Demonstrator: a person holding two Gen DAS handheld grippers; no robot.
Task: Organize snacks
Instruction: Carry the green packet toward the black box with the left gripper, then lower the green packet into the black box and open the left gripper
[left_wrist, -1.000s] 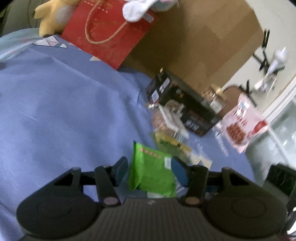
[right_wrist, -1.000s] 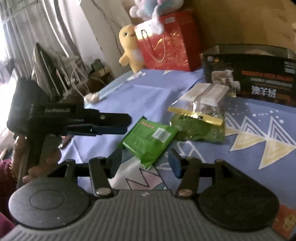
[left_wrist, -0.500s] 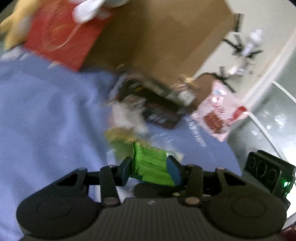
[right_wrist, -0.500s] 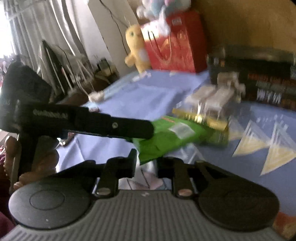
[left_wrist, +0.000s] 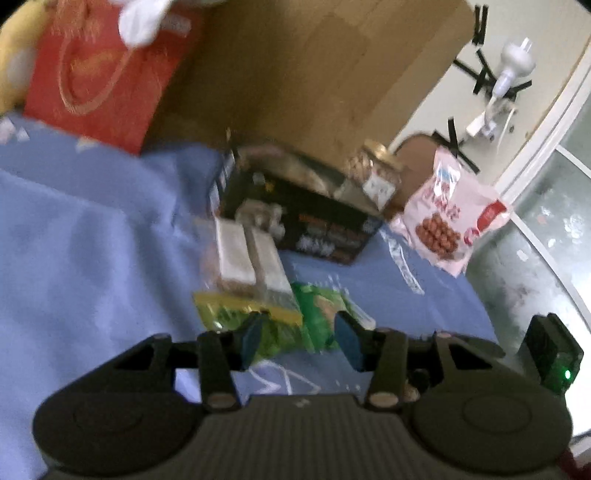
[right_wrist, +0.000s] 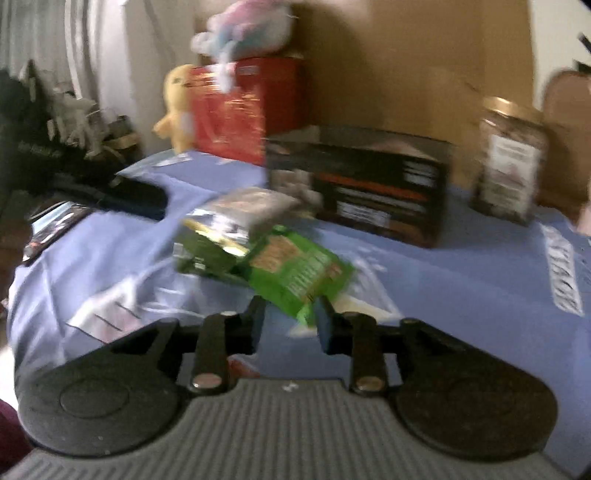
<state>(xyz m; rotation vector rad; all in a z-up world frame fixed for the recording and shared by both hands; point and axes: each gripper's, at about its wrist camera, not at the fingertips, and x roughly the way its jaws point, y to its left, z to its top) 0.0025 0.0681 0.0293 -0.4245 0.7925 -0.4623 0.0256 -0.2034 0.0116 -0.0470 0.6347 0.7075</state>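
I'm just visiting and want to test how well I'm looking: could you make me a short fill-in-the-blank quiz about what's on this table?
1. The cloth on the table is ____ in colour.
2. The gift bag near the yellow plush toy is ____.
3. The jar has a ____ lid.
4. The snack packet nearest the right gripper is ____.

Missing words: blue; red; gold; green
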